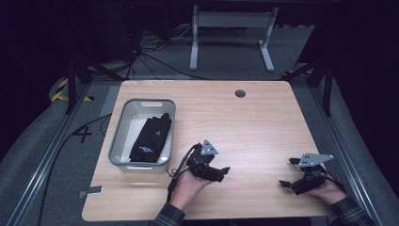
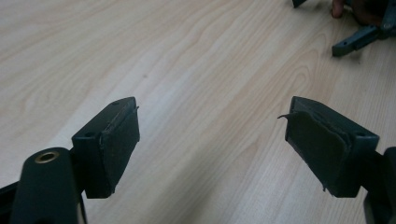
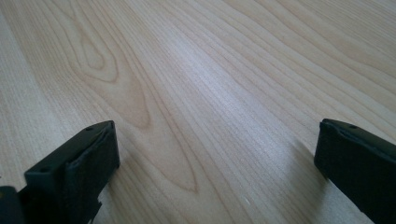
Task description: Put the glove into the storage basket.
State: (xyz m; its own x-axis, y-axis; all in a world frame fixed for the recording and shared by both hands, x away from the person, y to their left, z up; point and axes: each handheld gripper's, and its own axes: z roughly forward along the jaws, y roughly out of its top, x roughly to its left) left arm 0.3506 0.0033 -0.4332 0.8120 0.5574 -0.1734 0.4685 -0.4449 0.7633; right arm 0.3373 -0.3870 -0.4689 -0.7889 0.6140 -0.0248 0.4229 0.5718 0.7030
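— Wooden table, lower half bare?
— Yes. Grey bin at centre left holds the black glove, likely stowed there.
— Grippers?
— Left gripper and right gripper are low in frame, jaws apart, empty, probably resting.

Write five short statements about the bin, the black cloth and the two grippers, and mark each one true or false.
1. The black cloth lies inside the grey bin. True.
2. The left gripper holds the cloth. False: its jaws are open over bare wood.
3. The right gripper is shut. False: its jaws stand wide apart with nothing between them.
4. The bin sits on the left part of the table. True.
5. The two grippers touch each other. False: they are well apart.
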